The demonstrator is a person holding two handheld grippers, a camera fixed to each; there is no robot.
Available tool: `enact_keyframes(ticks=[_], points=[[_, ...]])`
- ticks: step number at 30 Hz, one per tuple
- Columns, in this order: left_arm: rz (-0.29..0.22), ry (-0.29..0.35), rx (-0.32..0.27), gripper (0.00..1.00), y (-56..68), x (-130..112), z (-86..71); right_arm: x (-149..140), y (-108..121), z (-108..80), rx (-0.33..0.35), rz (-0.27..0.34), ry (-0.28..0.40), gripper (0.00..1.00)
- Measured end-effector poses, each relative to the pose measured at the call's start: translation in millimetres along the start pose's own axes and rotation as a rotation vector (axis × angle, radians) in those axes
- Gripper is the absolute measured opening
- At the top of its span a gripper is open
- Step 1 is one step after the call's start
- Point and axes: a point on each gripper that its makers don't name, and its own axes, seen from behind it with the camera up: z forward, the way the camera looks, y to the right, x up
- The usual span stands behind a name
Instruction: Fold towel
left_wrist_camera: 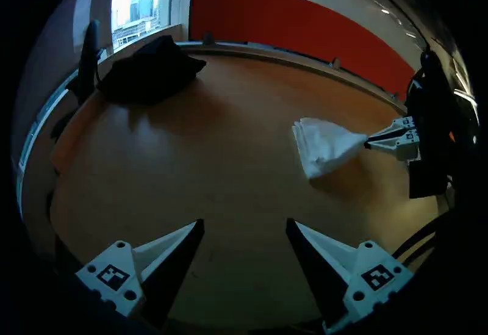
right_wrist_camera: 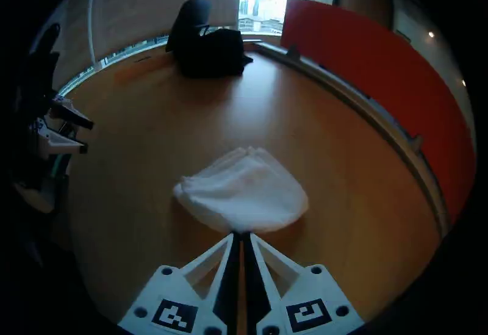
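A white folded towel (right_wrist_camera: 244, 196) lies on the wooden table (right_wrist_camera: 183, 127), with its near corner lifted a little. My right gripper (right_wrist_camera: 242, 236) is shut on that corner, fingertips pinched together on the cloth. In the left gripper view the towel (left_wrist_camera: 322, 146) sits at the right of the table, held at its right corner by the right gripper (left_wrist_camera: 369, 142). My left gripper (left_wrist_camera: 244, 228) stands open low over bare table, well short of the towel, with nothing between its fingers. It also shows at the left edge of the right gripper view as the left gripper (right_wrist_camera: 85, 136).
A black bag (left_wrist_camera: 149, 69) rests at the far end of the table by the window; in the right gripper view the bag (right_wrist_camera: 210, 51) sits beside a dark chair back (right_wrist_camera: 189, 18). A red partition (right_wrist_camera: 378, 85) runs along the table's edge.
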Motion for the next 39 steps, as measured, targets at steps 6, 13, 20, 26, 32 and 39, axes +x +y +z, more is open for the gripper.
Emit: enact_keyframes(ticks=[6, 13, 20, 26, 32, 39], points=[[0.011, 0.027, -0.005, 1.0, 1.5, 14.8, -2.3, 49.4, 14.2, -9.2, 0.0, -0.023, 0.058, 0.04], [0.038, 0.063, -0.022, 1.0, 9.1, 36.2, -6.4, 98.2, 33.5, -33.9, -0.031, -0.089, 0.11, 0.04], [0.056, 0.078, -0.044, 1.0, 18.6, 45.3, -7.8, 109.5, 54.2, -63.7, -0.067, -0.113, 0.111, 0.04], [0.066, 0.075, -0.057, 1.0, 24.5, 46.8, -6.7, 96.8, 76.3, -90.3, -0.096, -0.078, 0.107, 0.04], [0.075, 0.073, -0.065, 1.0, 29.0, 48.7, -5.9, 73.1, 101.1, -115.5, -0.126, -0.036, 0.097, 0.04], [0.085, 0.063, -0.065, 1.0, 34.0, 48.8, -3.7, 38.4, 136.4, -150.9, -0.176, 0.001, 0.066, 0.04]])
